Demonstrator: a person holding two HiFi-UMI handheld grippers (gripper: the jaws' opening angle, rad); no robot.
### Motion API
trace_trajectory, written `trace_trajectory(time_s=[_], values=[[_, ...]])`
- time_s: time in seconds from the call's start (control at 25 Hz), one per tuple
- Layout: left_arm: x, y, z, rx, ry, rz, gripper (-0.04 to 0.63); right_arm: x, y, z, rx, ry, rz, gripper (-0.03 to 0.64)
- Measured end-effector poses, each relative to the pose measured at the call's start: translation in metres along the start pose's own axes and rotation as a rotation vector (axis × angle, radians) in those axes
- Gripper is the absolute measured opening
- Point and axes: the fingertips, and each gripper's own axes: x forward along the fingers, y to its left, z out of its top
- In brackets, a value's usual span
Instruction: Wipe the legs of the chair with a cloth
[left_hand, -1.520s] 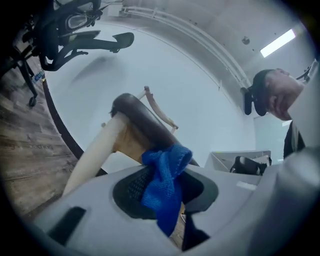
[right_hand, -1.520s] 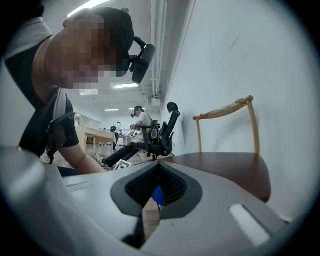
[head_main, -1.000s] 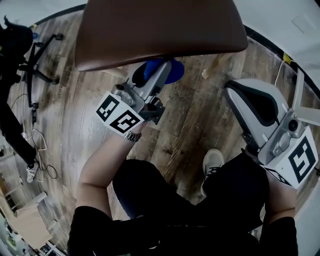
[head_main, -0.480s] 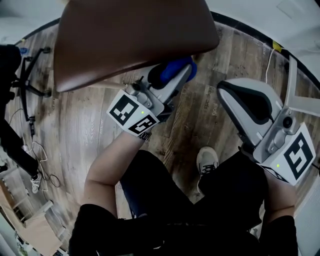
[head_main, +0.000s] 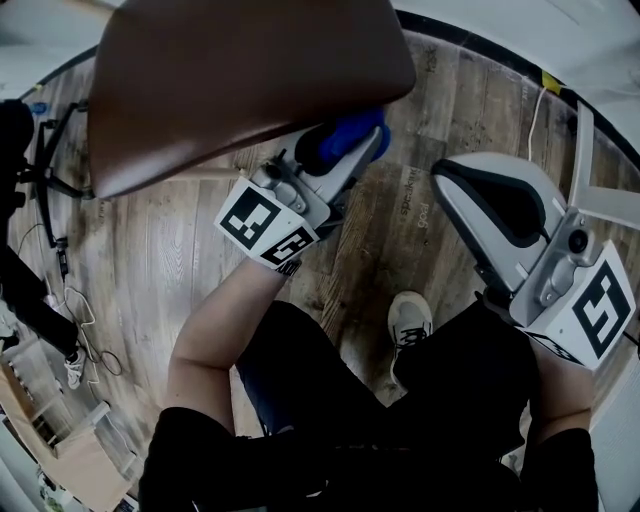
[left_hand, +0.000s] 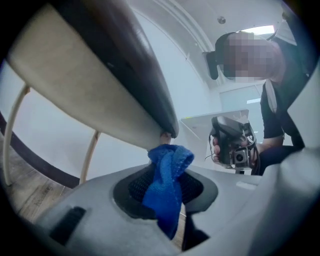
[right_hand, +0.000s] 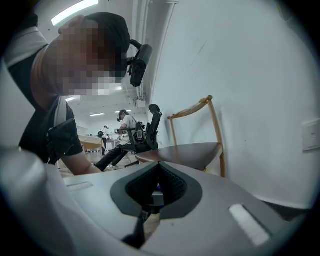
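The chair's brown seat (head_main: 240, 80) fills the top of the head view. My left gripper (head_main: 352, 140) reaches under its near right edge, shut on a blue cloth (head_main: 340, 138). In the left gripper view the blue cloth (left_hand: 167, 185) bunches between the jaws and touches the top of a wooden leg (left_hand: 165, 136) just below the seat's pale underside (left_hand: 75, 85). Two more thin legs (left_hand: 90, 156) show at the left. My right gripper (head_main: 455, 185) hangs apart at the right, shut on nothing. The right gripper view looks over the seat (right_hand: 185, 152) and the wooden backrest (right_hand: 195, 111).
Wood-plank floor (head_main: 160, 250) lies below, with cables and a black stand base (head_main: 60, 160) at the left. My shoe (head_main: 408, 325) is planted near the chair. A white wall (right_hand: 250, 100) stands right behind the chair. An office chair (right_hand: 147, 132) and people are farther off.
My left gripper with the cloth has shifted along under the seat toward its right corner. My right gripper has hardly moved.
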Motion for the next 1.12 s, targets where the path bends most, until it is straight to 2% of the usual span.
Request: trace_trajectory(time_s=[0.2,0.4,0.64,0.8,0.96,1.12], values=[[0.005,0.031,-0.031,-0.093,0.021,0.051,0.083,-0.001,-0.012,-0.006,-0.004,-0.011,0.012,0.008],[0.002,0.046,-0.050,-0.117,0.053,0.049,0.087,-0.002,-0.015,-0.012,0.043,-0.005,0.002,0.008],[-0.001,0.069,-0.117,-0.165,0.223,0.092,0.084,0.004,-0.023,-0.002,0.057,-0.044,-0.004,0.008],[-0.004,0.096,-0.163,-0.213,0.300,0.172,0.083,0.004,-0.026,-0.007,0.065,-0.033,-0.010,0.008],[-0.013,0.118,-0.220,-0.252,0.413,0.263,0.082,-0.002,-0.030,-0.011,0.076,-0.031,-0.026,0.008],[-0.023,0.125,-0.256,-0.301,0.491,0.306,0.083,-0.011,-0.033,-0.016,0.078,-0.023,-0.032,0.008]])
